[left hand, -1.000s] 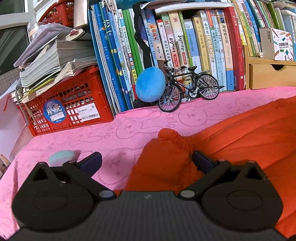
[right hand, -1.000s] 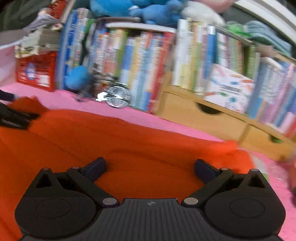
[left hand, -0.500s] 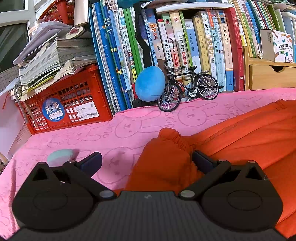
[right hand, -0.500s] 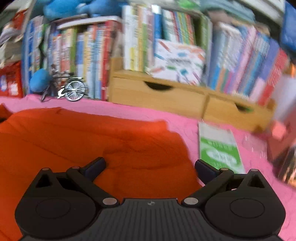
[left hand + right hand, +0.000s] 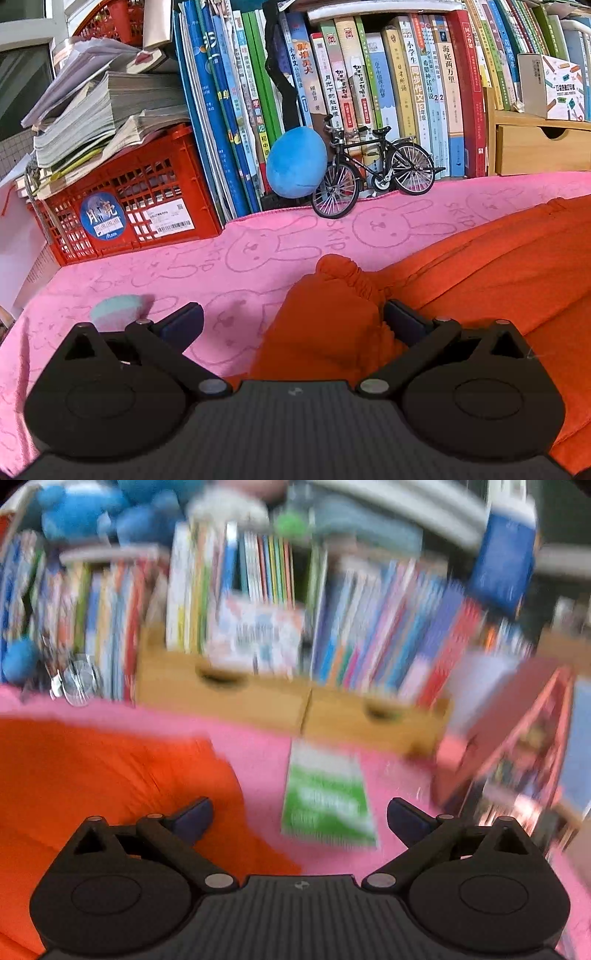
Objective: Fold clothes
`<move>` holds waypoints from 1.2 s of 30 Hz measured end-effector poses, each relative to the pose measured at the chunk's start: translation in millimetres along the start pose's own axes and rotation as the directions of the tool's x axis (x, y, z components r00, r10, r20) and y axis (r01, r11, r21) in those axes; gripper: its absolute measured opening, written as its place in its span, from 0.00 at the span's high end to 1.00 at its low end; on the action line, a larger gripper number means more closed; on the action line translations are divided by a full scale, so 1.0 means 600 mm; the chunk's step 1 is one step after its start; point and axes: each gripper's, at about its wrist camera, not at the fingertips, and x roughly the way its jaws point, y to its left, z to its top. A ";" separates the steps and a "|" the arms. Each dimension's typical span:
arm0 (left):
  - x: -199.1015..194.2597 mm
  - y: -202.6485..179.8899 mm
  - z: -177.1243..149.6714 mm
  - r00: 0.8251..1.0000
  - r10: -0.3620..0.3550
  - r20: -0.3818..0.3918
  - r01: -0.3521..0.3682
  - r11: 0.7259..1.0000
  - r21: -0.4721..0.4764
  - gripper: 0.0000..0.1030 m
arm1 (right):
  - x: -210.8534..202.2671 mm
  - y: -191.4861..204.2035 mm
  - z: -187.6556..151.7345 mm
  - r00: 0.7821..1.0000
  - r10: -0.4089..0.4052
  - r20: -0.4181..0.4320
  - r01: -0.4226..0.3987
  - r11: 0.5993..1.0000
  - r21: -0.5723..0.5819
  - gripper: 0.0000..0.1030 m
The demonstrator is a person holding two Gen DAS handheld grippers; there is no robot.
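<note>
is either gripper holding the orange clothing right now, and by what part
Nothing is held. The left gripper is open around the orange garment's gathered cuff; the right gripper is open too.

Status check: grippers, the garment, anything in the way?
Left gripper open over the orange garment's bunched cuff. Right gripper open at its far edge, view blurred. Green booklet lies just past it.

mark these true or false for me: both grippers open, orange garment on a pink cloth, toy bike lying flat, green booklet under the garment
1. Both grippers are open. True: the left gripper and right gripper have their jaws spread.
2. The orange garment lies on a pink cloth. True.
3. The toy bicycle lies flat. False: it stands upright by the books.
4. The green booklet is under the garment. False: it lies beside it, apart.
</note>
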 end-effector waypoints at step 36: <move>-0.001 0.000 -0.005 1.000 -0.017 0.013 0.018 0.999 -0.031 0.00 | 0.063 0.046 -0.019 0.972 0.186 -0.143 -0.180 0.982 0.055 0.00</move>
